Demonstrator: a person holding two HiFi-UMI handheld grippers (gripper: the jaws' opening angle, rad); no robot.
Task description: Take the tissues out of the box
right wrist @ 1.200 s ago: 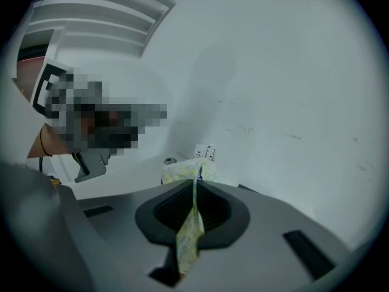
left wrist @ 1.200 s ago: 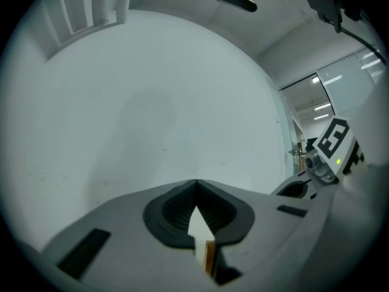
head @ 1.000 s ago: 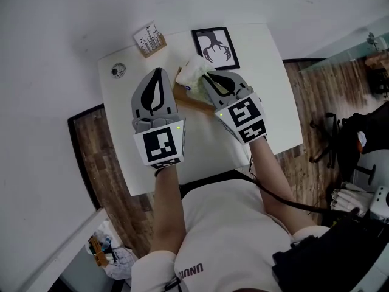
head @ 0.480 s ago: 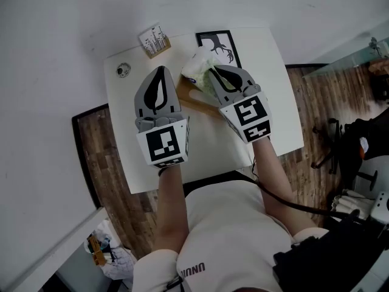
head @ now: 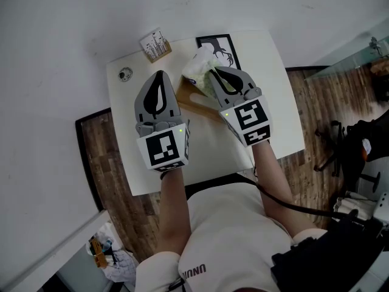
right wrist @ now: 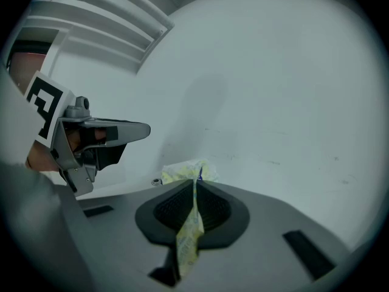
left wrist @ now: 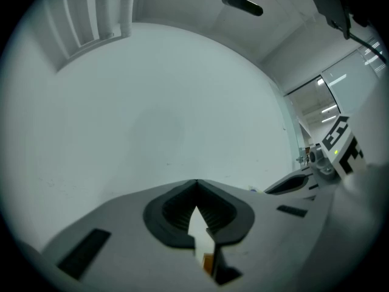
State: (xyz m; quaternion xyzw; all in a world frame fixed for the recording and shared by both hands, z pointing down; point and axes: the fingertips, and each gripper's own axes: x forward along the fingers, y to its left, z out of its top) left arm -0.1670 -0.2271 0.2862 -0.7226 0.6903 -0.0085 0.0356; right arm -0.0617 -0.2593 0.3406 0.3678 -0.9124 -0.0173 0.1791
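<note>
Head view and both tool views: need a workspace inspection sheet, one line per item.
Surface: small white table, mostly bare.
Job's things: light wooden tissue box, partly hidden by the tools; pale yellow-green tissue held over its far end.
Clutter: black-framed antler print; white card in a wooden stand; small round grey object.
Grippers: right tool shut on the tissue; left tool shut, nothing between its jaws, beside the box.
Cables: black cable running along the person's right forearm.
Surroundings: white wall; wood-plank floor; black office chair to the right.
</note>
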